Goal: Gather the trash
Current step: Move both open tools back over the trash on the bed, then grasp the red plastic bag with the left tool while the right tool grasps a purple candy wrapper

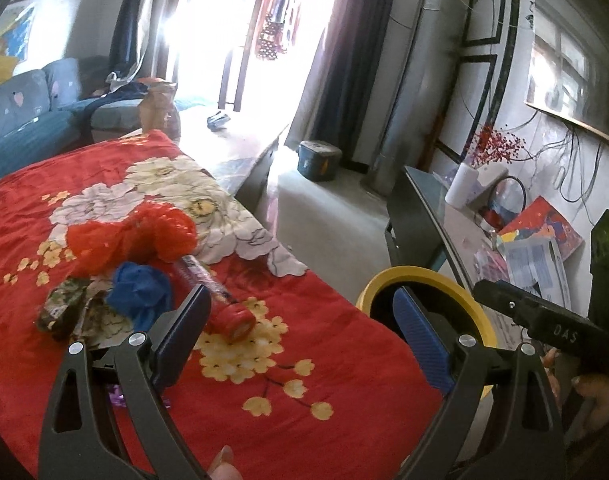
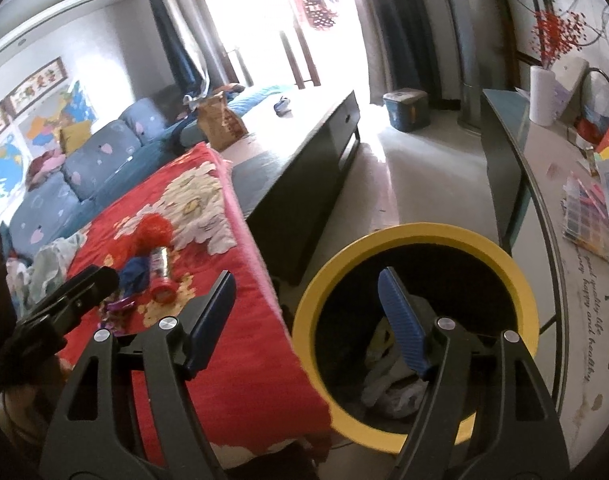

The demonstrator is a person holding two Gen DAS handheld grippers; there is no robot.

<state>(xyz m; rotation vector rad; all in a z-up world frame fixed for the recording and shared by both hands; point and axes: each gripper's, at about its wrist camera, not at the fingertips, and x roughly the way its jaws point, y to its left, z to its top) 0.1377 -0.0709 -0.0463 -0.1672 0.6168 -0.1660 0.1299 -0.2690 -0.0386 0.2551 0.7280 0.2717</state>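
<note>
A round black bin with a yellow rim (image 2: pixel 416 236) fills the lower centre of the right wrist view, standing on the pale floor just beside the edge of the red floral blanket (image 2: pixel 240 320); inside it, near the bottom, lies crumpled pale paper and plastic rubbish (image 2: pixel 388 384). The right gripper (image 2: pixel 306 312) hangs above, its jaws wide apart and holding nothing, one blue-padded finger over the bin's mouth and the other over the blanket edge. In the left wrist view the left gripper (image 1: pixel 302 332) also has its jaws spread wide and empty, over the blanket (image 1: pixel 324 392), with the same bin (image 1: pixel 424 276) at centre right. The remaining trash sits on the blanket at centre left of that view: a crumpled red mesh bag (image 1: pixel 136 236), a scrunched blue plastic bag (image 1: pixel 140 292), a patterned cylindrical tube with a red cap (image 1: pixel 224 312) lying on its side, and a dark printed wrapper (image 1: pixel 62 308) farthest left. A small purple wrapper (image 2: pixel 118 304) lies near the pile in the right wrist view.
</note>
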